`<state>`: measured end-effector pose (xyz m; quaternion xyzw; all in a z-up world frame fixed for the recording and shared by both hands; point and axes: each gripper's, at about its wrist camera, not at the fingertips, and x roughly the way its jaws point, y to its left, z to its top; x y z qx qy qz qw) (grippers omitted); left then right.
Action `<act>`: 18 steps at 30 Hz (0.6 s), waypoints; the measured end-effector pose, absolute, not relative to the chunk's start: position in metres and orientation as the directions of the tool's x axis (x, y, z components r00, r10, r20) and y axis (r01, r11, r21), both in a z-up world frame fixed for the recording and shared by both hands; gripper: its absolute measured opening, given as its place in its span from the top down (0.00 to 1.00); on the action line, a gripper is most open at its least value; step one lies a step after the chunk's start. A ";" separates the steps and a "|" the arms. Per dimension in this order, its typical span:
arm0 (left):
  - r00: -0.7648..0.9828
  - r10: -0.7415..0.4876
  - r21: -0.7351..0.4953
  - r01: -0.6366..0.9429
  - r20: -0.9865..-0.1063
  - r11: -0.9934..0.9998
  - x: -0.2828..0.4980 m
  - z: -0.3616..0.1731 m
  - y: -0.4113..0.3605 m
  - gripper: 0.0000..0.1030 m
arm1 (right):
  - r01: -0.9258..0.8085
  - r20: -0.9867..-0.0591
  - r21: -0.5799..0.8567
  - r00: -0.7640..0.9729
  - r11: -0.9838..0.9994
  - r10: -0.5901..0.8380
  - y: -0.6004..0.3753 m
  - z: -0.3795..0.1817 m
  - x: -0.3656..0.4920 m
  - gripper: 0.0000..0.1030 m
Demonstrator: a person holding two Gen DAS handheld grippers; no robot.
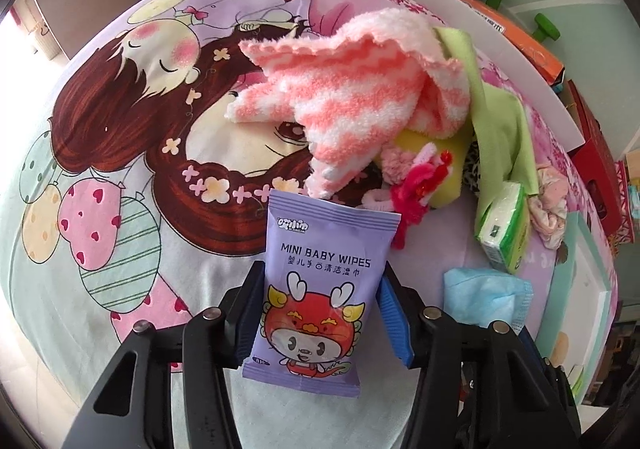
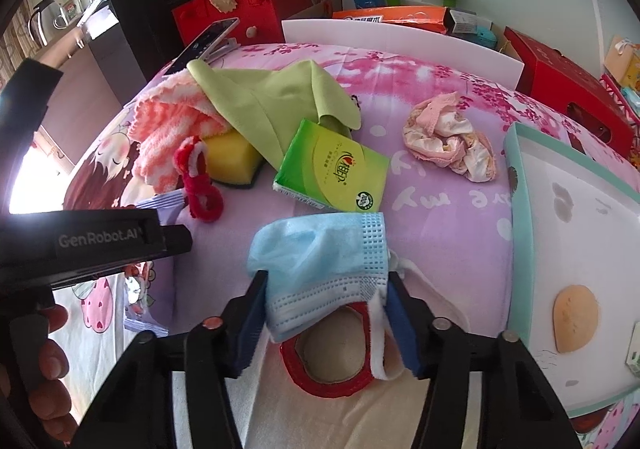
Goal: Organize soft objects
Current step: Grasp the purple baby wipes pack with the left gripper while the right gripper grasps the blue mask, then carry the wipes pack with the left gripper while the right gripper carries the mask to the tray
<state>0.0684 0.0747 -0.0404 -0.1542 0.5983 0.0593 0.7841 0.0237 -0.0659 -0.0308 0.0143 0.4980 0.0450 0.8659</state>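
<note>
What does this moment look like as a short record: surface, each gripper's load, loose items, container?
surface: cartoon-print sheet
left gripper: jaws on either side of wipes pack, pads at its edges
right gripper: jaws on either side of blue mask, pads at its edges
pile: striped towel, green cloth, yellow sponge, red pipe-cleaner toy
loose: tissue pack, crumpled pink cloth
container: teal-rimmed box, right of mask

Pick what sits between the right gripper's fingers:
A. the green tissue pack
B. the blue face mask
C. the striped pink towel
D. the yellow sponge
B: in the right wrist view the blue face mask lies bunched between the right gripper fingers, their pads at its sides.
</note>
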 end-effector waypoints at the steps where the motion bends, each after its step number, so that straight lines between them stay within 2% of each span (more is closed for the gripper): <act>1: 0.280 -0.093 -0.174 -0.280 -0.955 0.944 0.068 -0.039 0.076 0.46 | -0.064 -0.861 0.071 0.500 0.995 0.093 -0.066 -0.030 0.024 0.46; 7: 0.307 -0.090 -0.185 -0.296 -0.947 0.937 0.064 -0.024 0.084 0.46 | -0.063 -0.857 0.076 0.505 0.995 0.098 -0.068 -0.028 0.023 0.55; 10: 0.323 -0.091 -0.195 -0.304 -0.942 0.932 0.061 -0.013 0.090 0.46 | -0.065 -0.852 0.089 0.512 0.994 0.110 -0.069 -0.025 0.022 0.68; 18: 0.362 -0.097 -0.218 -0.309 -0.927 0.926 0.054 0.009 0.097 0.46 | -0.070 -0.842 0.133 0.519 0.989 0.150 -0.070 -0.021 0.019 0.80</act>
